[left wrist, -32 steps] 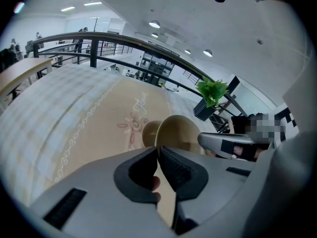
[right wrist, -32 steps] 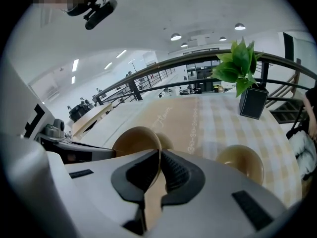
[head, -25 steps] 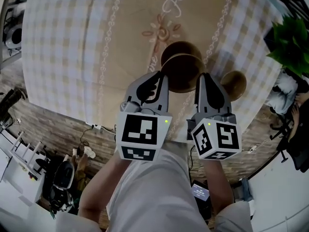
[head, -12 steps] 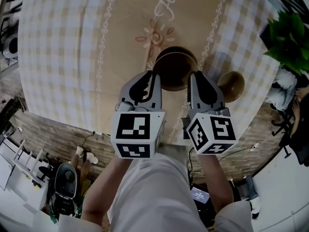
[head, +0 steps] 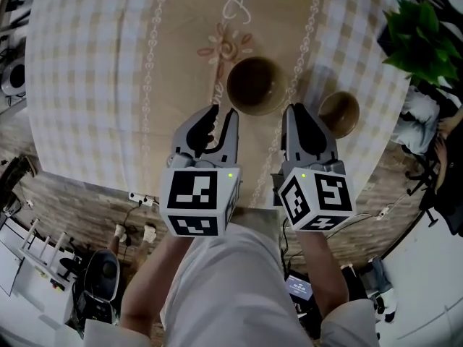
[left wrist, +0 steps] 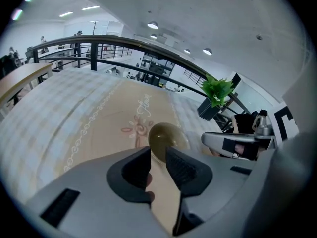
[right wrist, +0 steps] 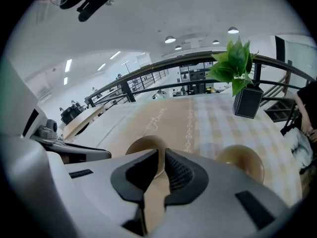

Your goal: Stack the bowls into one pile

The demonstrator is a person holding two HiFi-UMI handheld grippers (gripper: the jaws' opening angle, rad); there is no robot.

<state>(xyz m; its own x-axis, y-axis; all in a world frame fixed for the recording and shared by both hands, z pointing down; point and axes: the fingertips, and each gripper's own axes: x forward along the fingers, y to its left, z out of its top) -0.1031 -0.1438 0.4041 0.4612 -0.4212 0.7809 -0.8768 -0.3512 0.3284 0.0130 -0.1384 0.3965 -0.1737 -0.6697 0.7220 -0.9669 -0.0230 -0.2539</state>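
A pile of brown bowls (head: pixel 255 85) stands mid-table on the tan cloth; it also shows in the left gripper view (left wrist: pixel 166 139) and the right gripper view (right wrist: pixel 141 148). A smaller brown bowl (head: pixel 338 114) (right wrist: pixel 242 162) stands alone to its right. My left gripper (head: pixel 223 116) sits at the pile's near-left rim. Its jaws have just been opening and stand open (left wrist: pixel 158 157), with only cloth and the rim's edge showing between them. My right gripper (head: pixel 293 113) is at the near-right rim, its jaws (right wrist: pixel 162 157) narrowed to a thin slit over the top bowl's rim.
A potted green plant (head: pixel 416 42) (right wrist: pixel 235 63) stands at the table's far right, beyond the lone bowl. The round table's near edge (head: pixel 145 186) runs just under my grippers, with brick floor and cables below. A dark railing (left wrist: pixel 124 43) curves behind the table.
The bowl held above the other one has come down into it, so a single pile shows. The left jaws have opened off its rim. Both grippers stay beside the pile.
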